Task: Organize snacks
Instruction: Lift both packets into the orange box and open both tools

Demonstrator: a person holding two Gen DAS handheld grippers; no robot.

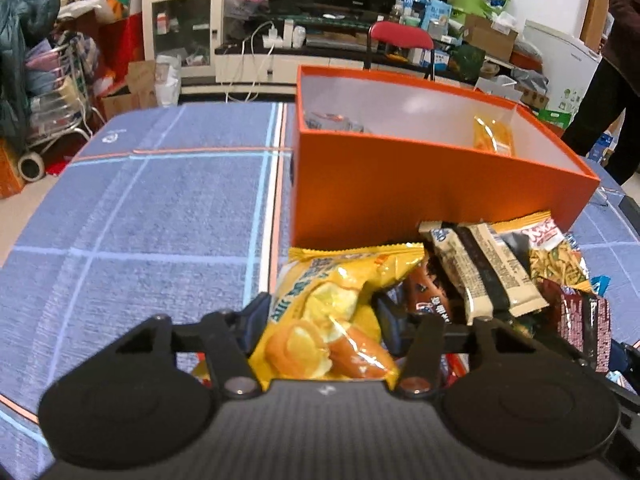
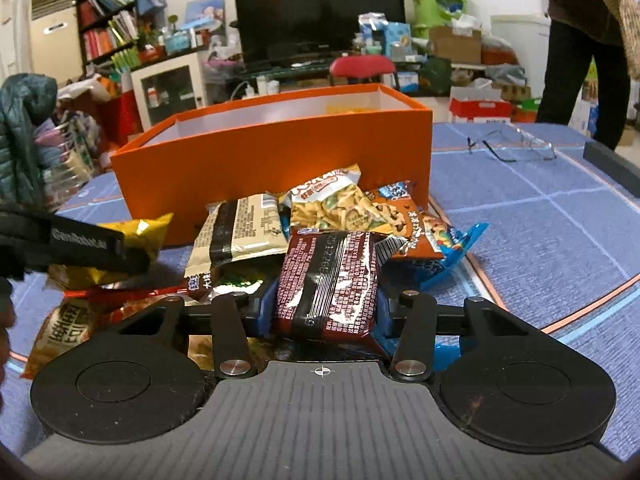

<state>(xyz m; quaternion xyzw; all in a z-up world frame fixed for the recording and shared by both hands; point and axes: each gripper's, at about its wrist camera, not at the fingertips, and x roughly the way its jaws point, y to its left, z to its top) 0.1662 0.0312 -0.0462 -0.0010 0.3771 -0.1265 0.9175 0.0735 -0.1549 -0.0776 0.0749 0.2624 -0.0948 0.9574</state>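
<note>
An open orange box [image 1: 420, 188] stands on the blue table, with a yellow packet [image 1: 494, 136] and a clear-wrapped packet [image 1: 332, 122] inside. A pile of snack packets [image 1: 492, 272] lies in front of it. My left gripper [image 1: 324, 312] is shut on a yellow cake packet [image 1: 332, 308] at the pile's left end. My right gripper [image 2: 326, 304] is shut on a dark brown packet [image 2: 330, 280] at the near side of the pile [image 2: 320, 216], in front of the box [image 2: 280, 160]. The left gripper's black arm [image 2: 80, 246] shows at the left of the right wrist view.
A pair of glasses [image 2: 516, 144] lies on the blue checked tablecloth [image 2: 540, 220] right of the box. A black object [image 2: 612, 164] sits at the table's right edge. A person [image 2: 580, 48] stands beyond the table. A red chair [image 1: 400, 40] and cluttered shelves are behind.
</note>
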